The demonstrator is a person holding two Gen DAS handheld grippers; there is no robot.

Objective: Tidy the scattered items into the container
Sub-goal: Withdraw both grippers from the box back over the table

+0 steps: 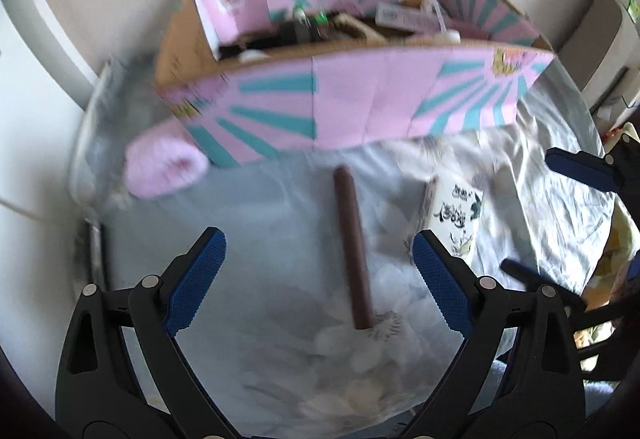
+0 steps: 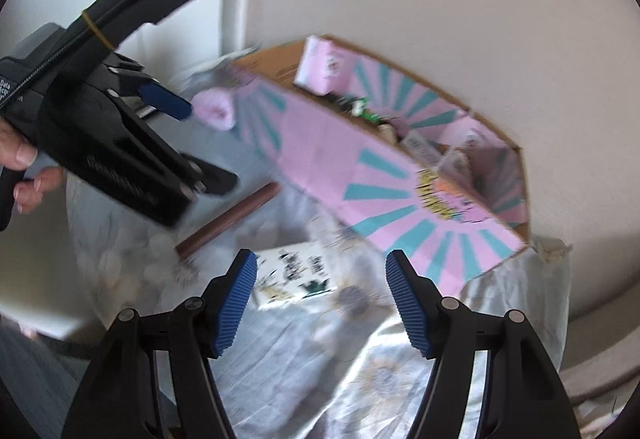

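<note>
left gripper (image 1: 318, 283) fingers spread over brown stick (image 1: 353, 247) | right gripper (image 2: 322, 305) fingers spread above printed packet (image 2: 294, 275) | pink roll (image 1: 164, 169) beside box (image 1: 360, 107)

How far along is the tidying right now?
Partly done: several items already sit inside the pink box. Nothing is in hand; the left gripper and right gripper are both open and empty. Left on the cloth: brown stick, patterned packet, pink roll.

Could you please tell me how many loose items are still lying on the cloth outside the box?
3: a brown stick mid-cloth, a printed white packet to its right, and a pink roll by the pink box at its left corner. The box may hide others.
</note>
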